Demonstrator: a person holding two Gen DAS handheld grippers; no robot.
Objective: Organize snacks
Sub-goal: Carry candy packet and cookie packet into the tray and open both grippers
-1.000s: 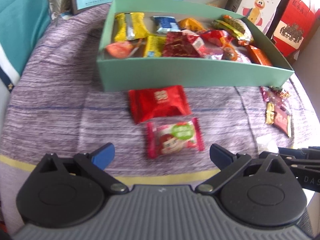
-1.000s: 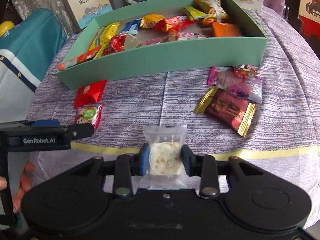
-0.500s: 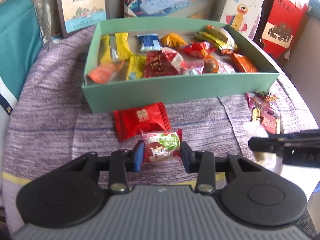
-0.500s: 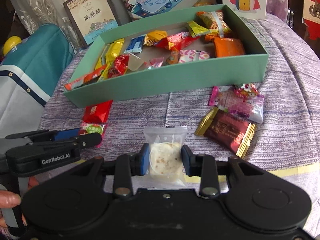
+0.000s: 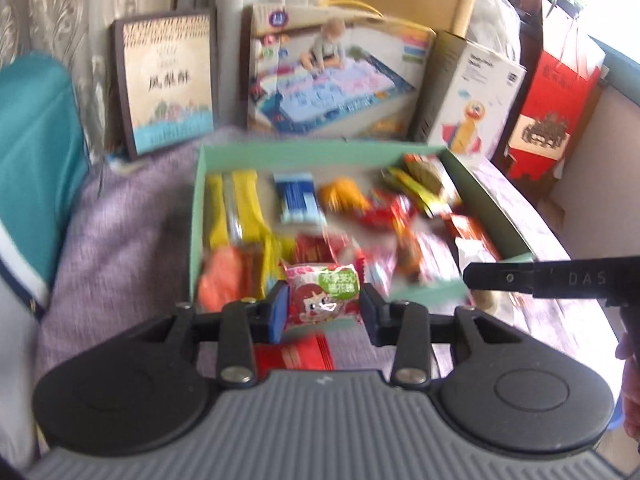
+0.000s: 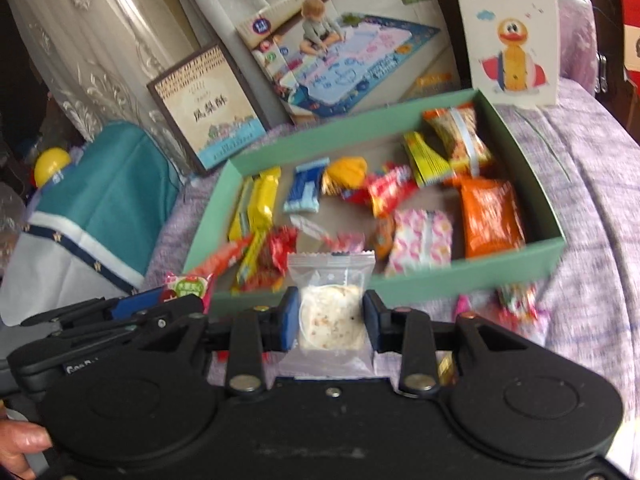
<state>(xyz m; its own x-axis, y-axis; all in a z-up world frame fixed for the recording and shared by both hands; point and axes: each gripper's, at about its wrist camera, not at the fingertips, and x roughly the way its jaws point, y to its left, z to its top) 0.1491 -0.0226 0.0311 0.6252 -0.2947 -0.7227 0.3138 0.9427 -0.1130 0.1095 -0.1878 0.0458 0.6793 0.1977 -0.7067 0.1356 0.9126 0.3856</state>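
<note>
My left gripper (image 5: 323, 312) is shut on a red and green candy packet (image 5: 322, 294), lifted in front of the near wall of the green box (image 5: 194, 236). My right gripper (image 6: 331, 322) is shut on a clear packet with a round white cake (image 6: 330, 316), also raised before the green box (image 6: 460, 280). The box holds several bright snack packets. A red packet (image 5: 296, 354) lies on the purple cloth below the left gripper. In the right wrist view the left gripper (image 6: 160, 304) shows at the lower left with its candy packet (image 6: 188, 286).
Pink and mixed loose sweets (image 6: 520, 304) lie on the purple cloth (image 6: 592, 208) right of the box. Behind the box stand a framed card (image 6: 208, 120), a play-mat box (image 6: 352, 60) and a duck toy box (image 6: 508, 28). A teal cushion (image 5: 32, 168) sits at the left.
The left gripper closed on the red and green candy packet and lifted it off the cloth. Both grippers rose and tilted up toward the box; the right one kept its cake packet.
</note>
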